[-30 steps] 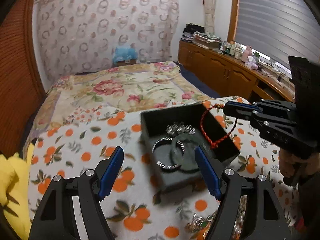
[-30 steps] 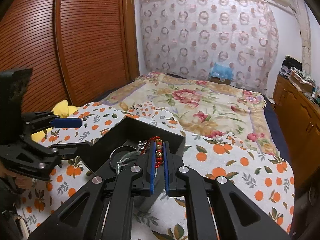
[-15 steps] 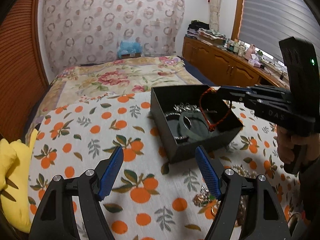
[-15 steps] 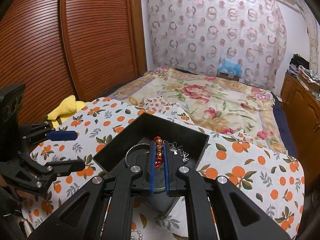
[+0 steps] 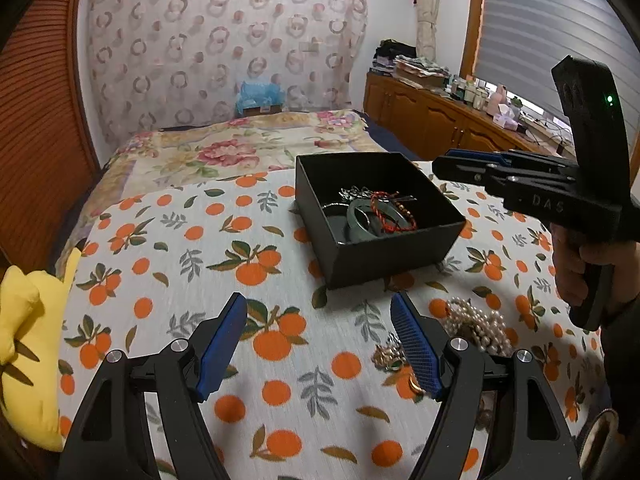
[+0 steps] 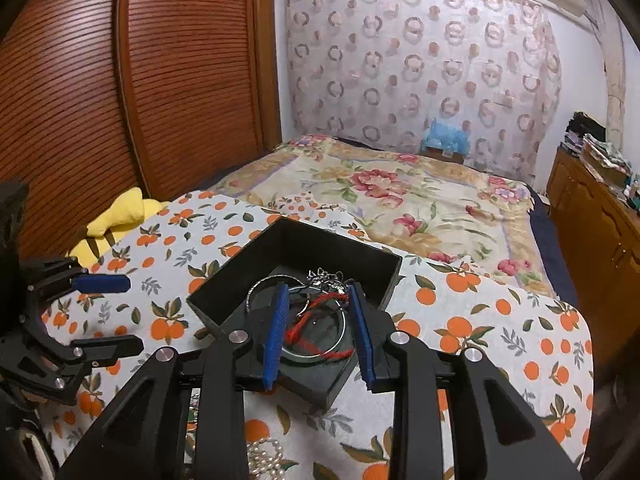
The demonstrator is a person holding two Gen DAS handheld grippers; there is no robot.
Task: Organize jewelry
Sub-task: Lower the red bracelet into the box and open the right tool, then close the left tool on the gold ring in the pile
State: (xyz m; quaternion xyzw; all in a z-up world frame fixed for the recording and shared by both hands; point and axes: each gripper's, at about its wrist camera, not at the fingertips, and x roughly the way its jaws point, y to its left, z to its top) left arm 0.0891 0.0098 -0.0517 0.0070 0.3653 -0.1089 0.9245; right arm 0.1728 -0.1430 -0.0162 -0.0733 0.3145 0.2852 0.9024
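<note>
An open black box [image 5: 380, 248] sits on the orange-print cloth [image 5: 180, 240]. It holds a green bangle [image 5: 360, 220], a silver chain [image 5: 354, 192] and a red cord bracelet [image 5: 390, 216]. My right gripper [image 6: 318, 292] hovers over the box [image 6: 248, 264] with its jaws opening. The red bracelet [image 6: 316, 324] lies loose on the bangles below them, clear of the pads. A silver bangle [image 6: 256, 292] lies beside it. My left gripper [image 5: 318, 308] stands open over bare cloth in front of the box, holding nothing. In the left wrist view the right gripper [image 5: 446, 160] reaches in from the right.
A pearl necklace [image 5: 476, 324] and a small gold piece [image 5: 386, 354] lie on the cloth by my left gripper's right finger. A yellow plush [image 5: 24, 332] rests at the cloth's left edge. Beyond the box is a floral bedspread [image 6: 400, 200]; wooden cabinets [image 5: 440, 128] line the right wall.
My right gripper's jaws have parted and the red bracelet has dropped from them into the box. My left gripper has drawn back from the box, bringing the pearl necklace into view.
</note>
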